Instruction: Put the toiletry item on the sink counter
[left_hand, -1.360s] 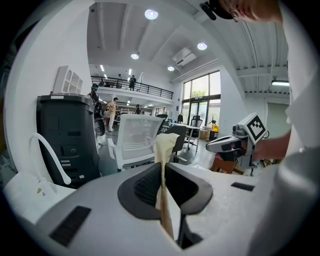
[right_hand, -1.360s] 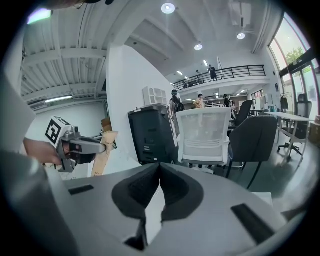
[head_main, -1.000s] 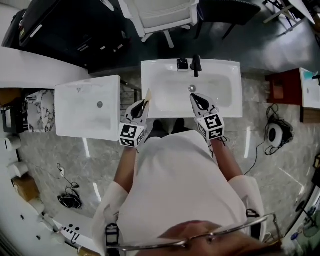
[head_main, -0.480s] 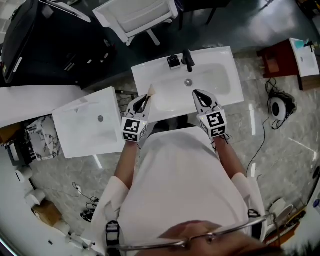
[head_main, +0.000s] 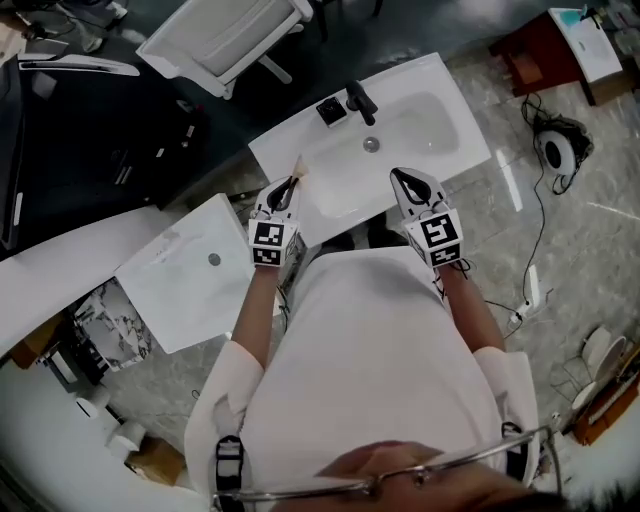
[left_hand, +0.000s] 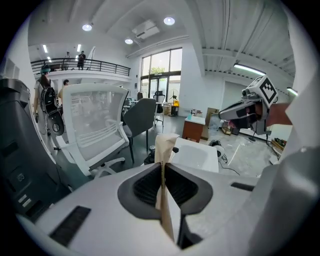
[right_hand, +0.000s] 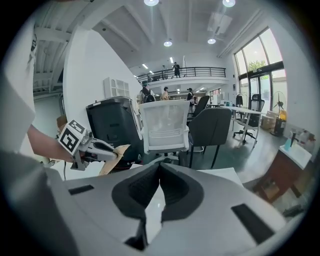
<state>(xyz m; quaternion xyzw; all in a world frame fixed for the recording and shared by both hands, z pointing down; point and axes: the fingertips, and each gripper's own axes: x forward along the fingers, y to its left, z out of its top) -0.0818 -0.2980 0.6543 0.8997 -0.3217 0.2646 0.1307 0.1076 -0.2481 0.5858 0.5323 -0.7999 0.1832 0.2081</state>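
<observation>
Since a second ago the sink (head_main: 470, 135) has swung, tilted, to upper centre. Your left hand-held gripper (head_main: 288, 188) clamps the tan toiletry item (head_main: 297, 166) at its left end; your right hand-held gripper (head_main: 402, 180) is clenched, empty.

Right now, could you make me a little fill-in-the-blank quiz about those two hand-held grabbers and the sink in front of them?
1. The left gripper has a thin tan packet clamped between its jaws, while the right gripper has its jaws together with ___ between them.
2. The faucet at the back of the sink is ___ in colour.
3. The office chair beyond the sink is ___ in colour.

Missing words: nothing; black; white
</observation>
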